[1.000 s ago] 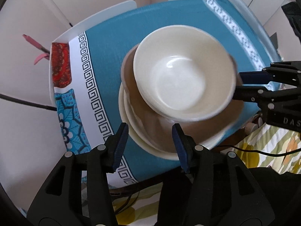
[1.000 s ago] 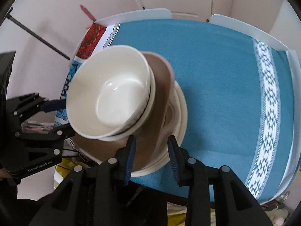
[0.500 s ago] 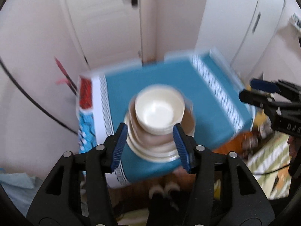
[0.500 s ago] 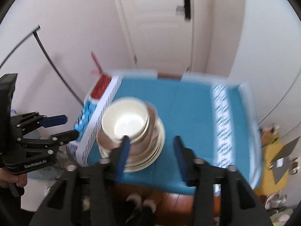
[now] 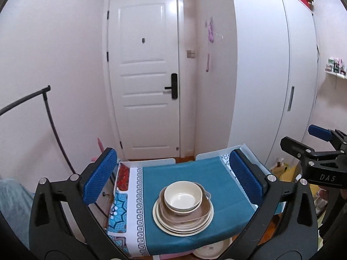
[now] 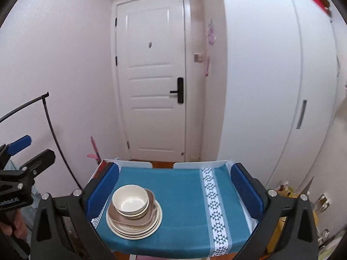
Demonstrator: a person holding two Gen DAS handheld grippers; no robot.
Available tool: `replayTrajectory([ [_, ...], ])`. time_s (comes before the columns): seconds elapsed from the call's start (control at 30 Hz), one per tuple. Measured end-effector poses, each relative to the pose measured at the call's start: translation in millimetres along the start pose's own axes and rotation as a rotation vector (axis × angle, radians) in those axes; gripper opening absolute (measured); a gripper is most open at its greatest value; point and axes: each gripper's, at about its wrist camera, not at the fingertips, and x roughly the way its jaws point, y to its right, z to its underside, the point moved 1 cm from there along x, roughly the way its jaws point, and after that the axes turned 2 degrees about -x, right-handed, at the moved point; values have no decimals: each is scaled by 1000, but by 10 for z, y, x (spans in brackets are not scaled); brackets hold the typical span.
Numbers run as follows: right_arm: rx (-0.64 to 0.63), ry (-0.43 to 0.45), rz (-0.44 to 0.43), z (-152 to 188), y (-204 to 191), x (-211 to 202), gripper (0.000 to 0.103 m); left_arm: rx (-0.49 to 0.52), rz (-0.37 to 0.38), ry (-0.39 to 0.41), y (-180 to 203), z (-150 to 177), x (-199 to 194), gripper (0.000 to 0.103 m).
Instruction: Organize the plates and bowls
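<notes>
1. With both tools raised well clear of the table, the stacking step looks finished: two cream round bowls sit nested on a tan lobed dish, atop cream round plates.
2. That pile rests on the teal patterned tablecloth, toward its near left part.
3. Left gripper and right gripper are opening, jaws spread wide, nothing between them.
4. Judging by this, any next move needs only a check that the slightly off-centre pile sits steady.
</notes>
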Motion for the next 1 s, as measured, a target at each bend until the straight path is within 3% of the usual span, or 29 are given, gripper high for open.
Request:
replayTrajectory([
  [0.37, 10, 16, 19, 37, 36, -177, 102, -12, -24, -3, 8, 84, -122, 103],
  [1.0, 19, 17, 32, 32, 13, -132, 102, -18, -44, 21, -20, 73, -147, 103],
])
